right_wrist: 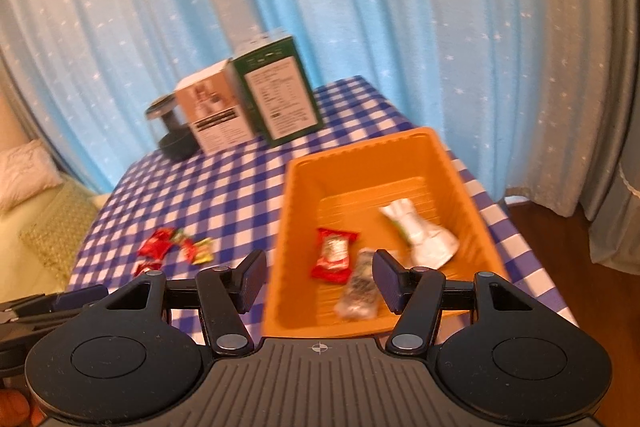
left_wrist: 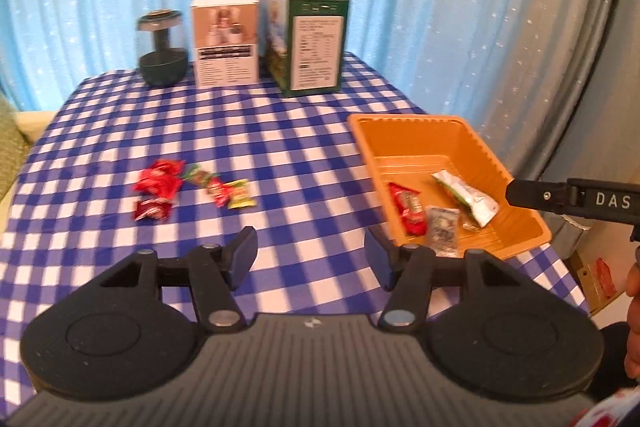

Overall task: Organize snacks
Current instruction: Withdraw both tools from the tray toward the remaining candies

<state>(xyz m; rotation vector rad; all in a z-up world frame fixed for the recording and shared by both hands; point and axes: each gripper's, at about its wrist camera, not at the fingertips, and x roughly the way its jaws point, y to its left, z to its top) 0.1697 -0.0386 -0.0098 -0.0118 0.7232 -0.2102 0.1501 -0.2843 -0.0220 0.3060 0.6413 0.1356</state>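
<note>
Both our grippers, left [left_wrist: 311, 261] and right [right_wrist: 320, 281], hang spread and empty above the blue-and-white checked tablecloth [left_wrist: 280, 131]; our orange plastic tray [right_wrist: 360, 163] holds a white pouch [right_wrist: 420, 235], a red packet [right_wrist: 334, 255] and a clear packet [right_wrist: 360, 291], while small red and yellow wrapped snacks [left_wrist: 188, 191] lie loose well left of it

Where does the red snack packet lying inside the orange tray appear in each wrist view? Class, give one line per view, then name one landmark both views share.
Left wrist view: the red snack packet lies right of centre, at the left of the orange tray.
Right wrist view: the packet sits just below centre, at the left of the tray's floor.
Shared landmark: the green box at the table's far end.
</note>
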